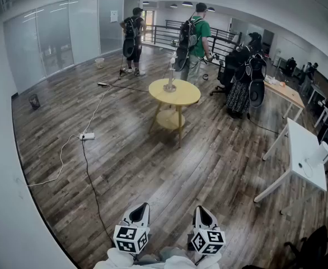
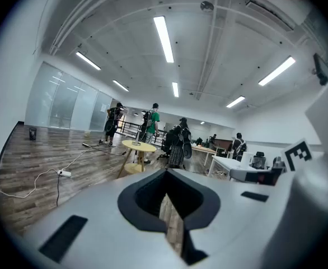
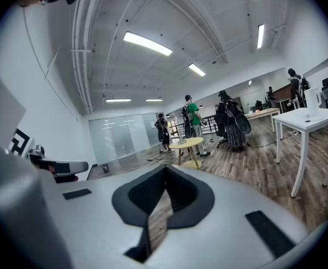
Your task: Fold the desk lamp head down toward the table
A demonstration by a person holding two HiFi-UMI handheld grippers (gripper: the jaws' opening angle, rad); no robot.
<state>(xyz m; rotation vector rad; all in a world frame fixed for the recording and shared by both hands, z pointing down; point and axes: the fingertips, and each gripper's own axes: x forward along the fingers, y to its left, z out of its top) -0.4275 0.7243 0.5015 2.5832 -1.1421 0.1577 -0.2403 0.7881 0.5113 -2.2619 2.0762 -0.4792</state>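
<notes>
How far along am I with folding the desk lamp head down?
Nothing looks done: the desk lamp stands upright on the yellow table across the room. In hand: nothing; the left gripper and right gripper are shut and empty, near your body. Left: walk over, grip the head, fold it down.

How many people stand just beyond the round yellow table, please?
2: person in black at back left, person in green shirt right behind it; more may be hidden farther right.
</notes>
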